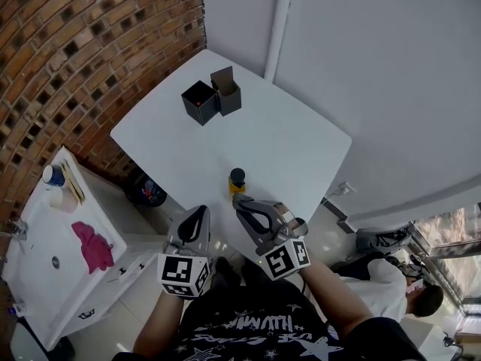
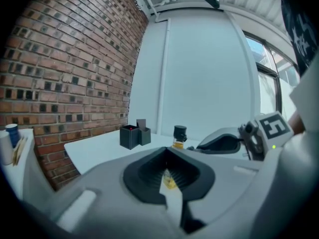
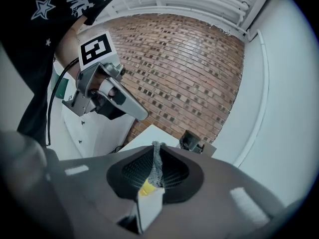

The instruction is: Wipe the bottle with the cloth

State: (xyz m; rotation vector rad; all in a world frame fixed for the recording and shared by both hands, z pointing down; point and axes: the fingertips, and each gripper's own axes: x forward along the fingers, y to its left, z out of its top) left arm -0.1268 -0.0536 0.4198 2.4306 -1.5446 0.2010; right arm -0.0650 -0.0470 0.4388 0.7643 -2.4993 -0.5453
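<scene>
L hand-held gripper (image 1: 200, 213) is over the worktop's (image 1: 293, 141) near edge, jaws together, nothing btwn them. R hand-held gripper (image 1: 242, 203) is just beside it, jaws clamped on a thin grey fuzzy strip (image 3: 156, 162), cloth-like. Bottle (image 1: 237, 180), yellow w/ black cap, stands upright just past the R tips, near the front edge; can't tell if touching. Two black boxes (image 1: 211, 97) are at the far side, touching each other. Pink rag (image 1: 92, 247) lies on the side counter (image 1: 41, 235) to the left, well apart.

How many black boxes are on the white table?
2. Both stand together at the far end of the table: the wider box on the left, the flap box beside it.
</scene>
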